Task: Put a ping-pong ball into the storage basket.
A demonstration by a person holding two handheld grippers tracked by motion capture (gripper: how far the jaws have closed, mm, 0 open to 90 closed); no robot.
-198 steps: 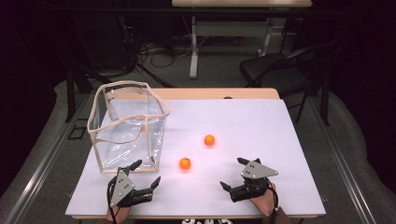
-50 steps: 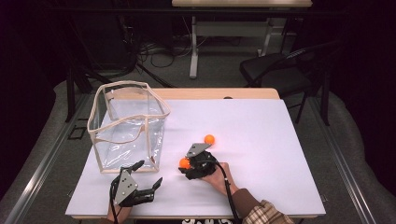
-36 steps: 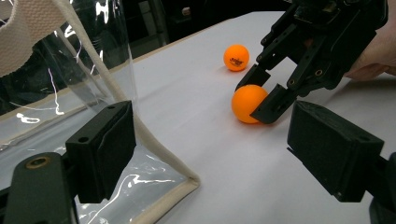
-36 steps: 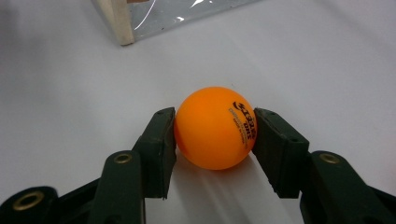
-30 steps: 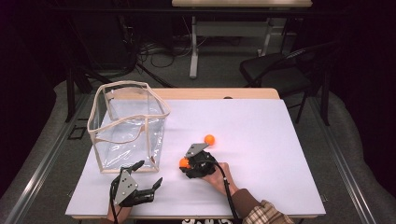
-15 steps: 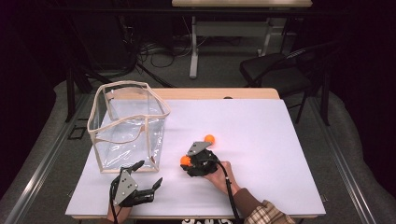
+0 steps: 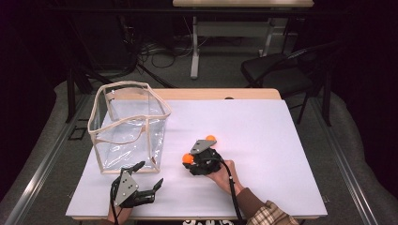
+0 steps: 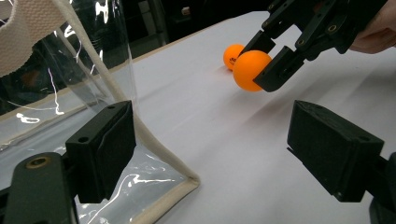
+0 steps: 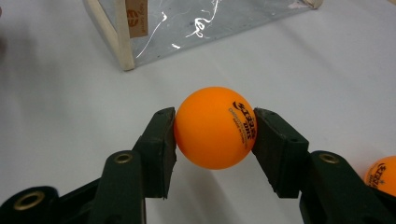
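Observation:
An orange ball (image 9: 215,127) with black print is pinched between the two black pads of my right gripper (image 9: 214,144), which is shut on it. From above, that ball (image 7: 188,158) and the right gripper (image 7: 191,162) sit low over the white table sheet (image 7: 263,136), right of the clear bag (image 7: 129,126). A second orange ball (image 7: 210,138) lies loose just behind them. My left gripper (image 7: 149,175) rests near the front edge, open and holding nothing. Its own view looks past its jaws at the held ball (image 8: 251,70) and the loose ball (image 8: 231,55).
The clear plastic bag has a cream fabric rim and stands open-topped at the table's left; its lower corner (image 8: 187,184) lies close to my left gripper (image 8: 217,149). A black chair (image 7: 281,70) and desk legs stand on the floor beyond the table.
The right gripper came from the front right of the table to the nearer ball and shut on it. In the last second it edged slightly back with the ball. The left gripper stayed put.

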